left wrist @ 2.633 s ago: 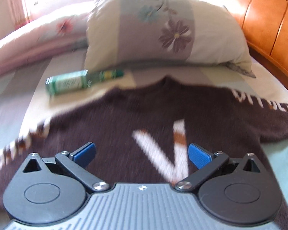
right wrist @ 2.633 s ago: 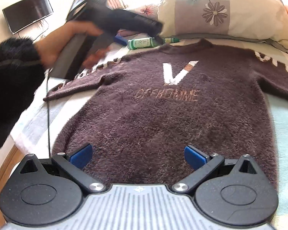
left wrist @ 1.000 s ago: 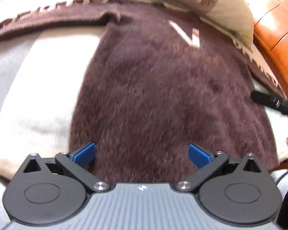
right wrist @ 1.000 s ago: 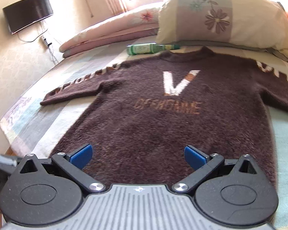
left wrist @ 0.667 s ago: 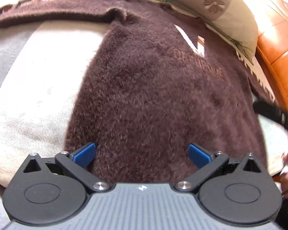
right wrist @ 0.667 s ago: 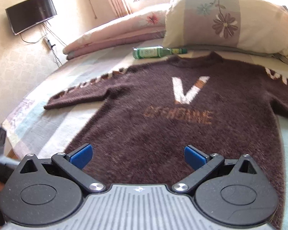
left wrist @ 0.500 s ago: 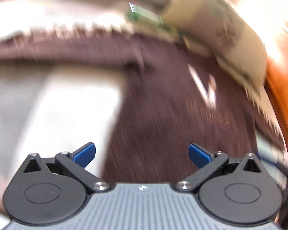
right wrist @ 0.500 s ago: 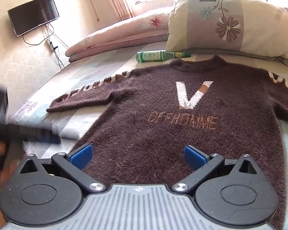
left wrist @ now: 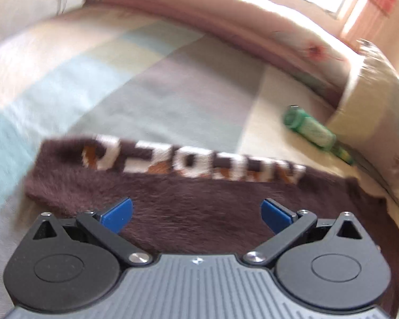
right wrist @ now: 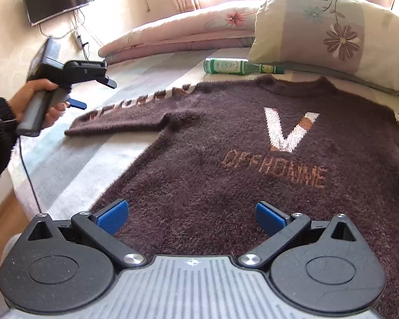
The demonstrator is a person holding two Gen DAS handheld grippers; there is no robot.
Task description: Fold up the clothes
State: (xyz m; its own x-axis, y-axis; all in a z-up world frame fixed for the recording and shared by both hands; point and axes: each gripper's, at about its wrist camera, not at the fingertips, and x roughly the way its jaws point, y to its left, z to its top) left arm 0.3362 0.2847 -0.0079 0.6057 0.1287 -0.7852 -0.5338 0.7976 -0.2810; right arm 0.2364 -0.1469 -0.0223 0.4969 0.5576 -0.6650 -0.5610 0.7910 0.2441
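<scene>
Sweater [right wrist: 226, 164]: right sleeve cut off, lettering perhaps unreadable; green bottle [right wrist: 239, 67] beside pillow [right wrist: 332, 26]; we note left gripper [left wrist: 196, 212] and right gripper [right wrist: 191, 214] spread wide, empty.

left gripper [left wrist: 196, 211] spread wide, right gripper [right wrist: 190, 216] likewise

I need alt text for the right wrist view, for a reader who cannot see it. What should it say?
A fuzzy dark brown sweater with a white V lies flat, front up, on a striped bed; the open right tool hovers over its hem. At left, a hand holds the open left tool near one sleeve; a green glass bottle lies beside a floral pillow.
</scene>
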